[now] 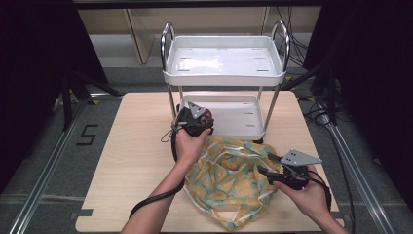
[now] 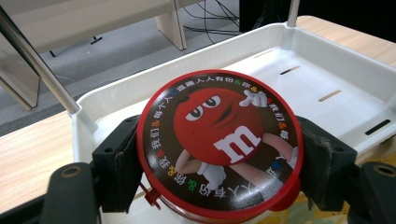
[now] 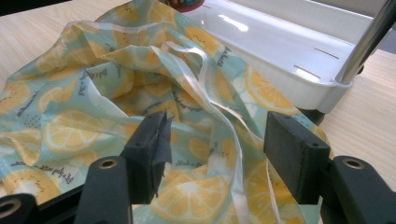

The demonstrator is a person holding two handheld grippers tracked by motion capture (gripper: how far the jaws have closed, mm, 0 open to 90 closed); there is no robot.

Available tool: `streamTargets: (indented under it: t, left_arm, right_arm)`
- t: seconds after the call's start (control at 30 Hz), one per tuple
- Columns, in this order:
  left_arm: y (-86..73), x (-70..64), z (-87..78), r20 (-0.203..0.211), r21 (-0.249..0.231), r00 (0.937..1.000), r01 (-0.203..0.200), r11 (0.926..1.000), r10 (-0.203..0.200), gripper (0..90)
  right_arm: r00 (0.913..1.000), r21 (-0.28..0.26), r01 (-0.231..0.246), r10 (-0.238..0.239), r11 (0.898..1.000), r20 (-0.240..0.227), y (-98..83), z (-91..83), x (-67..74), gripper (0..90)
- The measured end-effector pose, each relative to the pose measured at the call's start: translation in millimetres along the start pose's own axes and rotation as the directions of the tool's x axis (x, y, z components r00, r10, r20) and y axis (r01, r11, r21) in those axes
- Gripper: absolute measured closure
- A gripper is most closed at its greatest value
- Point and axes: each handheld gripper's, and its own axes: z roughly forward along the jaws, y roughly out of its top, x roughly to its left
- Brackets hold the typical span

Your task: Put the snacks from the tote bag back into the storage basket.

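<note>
- The left gripper (image 2: 219, 168) has its fingers (image 2: 119, 168) clamped on a round red candy tin (image 2: 219, 144), one pad on each side of the rim; the printed lid faces up and is tilted a little toward the camera.
- The tin hangs just over the near corner of the lower tray (image 2: 327, 79) of a small white cart (image 1: 224, 63); whether its bottom already touches the tray, I cannot tell.
- The right gripper (image 3: 217, 154) has its fingers (image 3: 292, 154) apart, with nothing pressed between them; they hover over the lemon-print bag (image 3: 116, 93), near its white ribbon handles (image 3: 205, 70).
- The bag lies crumpled and open on the desk (image 1: 136, 146), touching the front of the cart.
- To do this step well, I judge: bring the tin level first; move it further in over the tray floor, away from the rim; lower it until it rests flat; only then open the fingers, so it does not tip or roll off the edge.
- The right gripper is best kept off the bag.
- Hard to make out: the underside of the tin; the inside of the bag, hidden by folds; the small text around the lid; the cart's wheels.
</note>
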Motion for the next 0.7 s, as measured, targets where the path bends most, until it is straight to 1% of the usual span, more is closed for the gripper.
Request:
streamTargets:
  t: [0.03, 0.07, 0.1, 0.13, 0.17, 0.2, 0.23, 0.27, 0.37, 0.4, 0.43, 0.53, 0.57, 0.6, 0.63, 0.7]
  left_arm:
    - [-0.1, 0.6, 0.6, 0.0, 0.004, 1.0, -0.002, 1.0, 0.002, 25.4]
    - [-0.1, 0.9, 1.1, -0.002, 0.005, 1.0, -0.006, 1.0, 0.006, 25.4]
    - [0.2, 1.8, 1.1, -0.006, 0.005, 0.9997, -0.026, 0.9997, 0.026, 25.4]
    - [-0.5, 0.6, 2.2, 0.0, 0.002, 1.0, 0.001, 1.0, -0.001, 25.4]
    - [-0.6, 0.7, 2.6, -0.001, 0.001, 1.0, 0.003, 1.0, -0.003, 25.4]
    - [-0.9, 1.2, 3.2, -0.003, 0.002, 1.0, 0.001, 1.0, -0.001, 25.4]
    - [-0.9, 2.2, 3.2, -0.008, 0.008, 0.9998, -0.016, 0.9998, 0.016, 25.4]
    - [-1.7, 1.8, 4.0, -0.007, 0.012, 1.0, -0.003, 0.9999, 0.003, 25.4]
    - [-3.5, 3.0, 6.9, -0.008, 0.01, 1.0, -0.002, 0.9999, 0.002, 25.3]
    - [-3.5, 4.1, 7.1, -0.011, 0.011, 0.9998, -0.017, 0.9998, 0.017, 25.4]
    - [-4.1, 3.2, 7.4, -0.017, 0.015, 0.9999, -0.001, 0.9999, 0.001, 25.4]
    - [-4.8, 3.7, 8.9, -0.015, 0.018, 0.9999, -0.001, 0.9998, 0.001, 25.4]
    - [-5.0, 4.0, 9.1, -0.016, 0.024, 0.9999, -0.002, 0.9997, 0.003, 25.3]
    - [-5.2, 5.3, 9.6, -0.013, 0.027, 0.9997, -0.018, 0.9995, 0.018, 25.3]
    - [-6.0, 6.5, 9.9, -0.03, 0.047, 0.9992, -0.024, 0.9986, 0.025, 25.3]
    - [-6.3, 6.3, 10.2, -0.029, 0.045, 0.9994, -0.02, 0.9988, 0.021, 25.3]
  right_arm:
    - [0.9998, 0.014, -0.018, 0.018, 1.0, -0.008, 0.0, -0.6, 1.3, 41.4]
    - [1.0, 0.002, 0.001, -0.001, 1.0, 0.001, -0.1, 0.0, 0.3, 41.3]
    - [1.0, 0.003, 0.002, -0.002, 1.0, 0.0, -0.1, 0.0, 0.3, 41.3]
    - [1.0, 0.001, 0.0, 0.0, 1.0, 0.001, -0.2, 0.3, 0.5, 41.3]
    - [1.0, 0.001, -0.001, 0.001, 1.0, -0.001, -0.2, 0.5, 0.7, 41.3]
    - [1.0, 0.001, 0.001, -0.001, 1.0, -0.001, -0.1, 0.5, 0.6, 41.3]
    - [1.0, 0.001, 0.001, -0.001, 1.0, -0.001, -0.2, 0.5, 0.7, 41.3]
    - [1.0, 0.001, 0.0, 0.0, 1.0, -0.001, -0.3, 0.5, 0.7, 41.3]
    - [1.0, 0.002, 0.003, -0.003, 1.0, 0.002, -0.3, 0.4, 0.5, 41.3]
    - [1.0, 0.002, 0.003, -0.003, 1.0, 0.001, -0.3, 0.4, 0.5, 41.3]
    - [1.0, 0.003, 0.002, -0.002, 1.0, 0.001, -0.4, 0.4, 0.6, 41.3]
    - [1.0, 0.004, 0.002, -0.002, 1.0, -0.001, -0.4, 0.6, 0.7, 41.3]
    - [1.0, -0.004, 0.009, -0.009, 1.0, 0.001, -0.7, 1.6, 0.1, 41.3]
    - [1.0, -0.004, 0.009, -0.009, 1.0, 0.001, -0.7, 1.6, 0.1, 41.3]
    - [1.0, 0.0, 0.005, -0.005, 1.0, -0.001, -0.7, 1.3, 0.6, 41.3]
    - [1.0, -0.001, 0.005, -0.005, 1.0, -0.001, -0.7, 1.4, 0.7, 41.3]
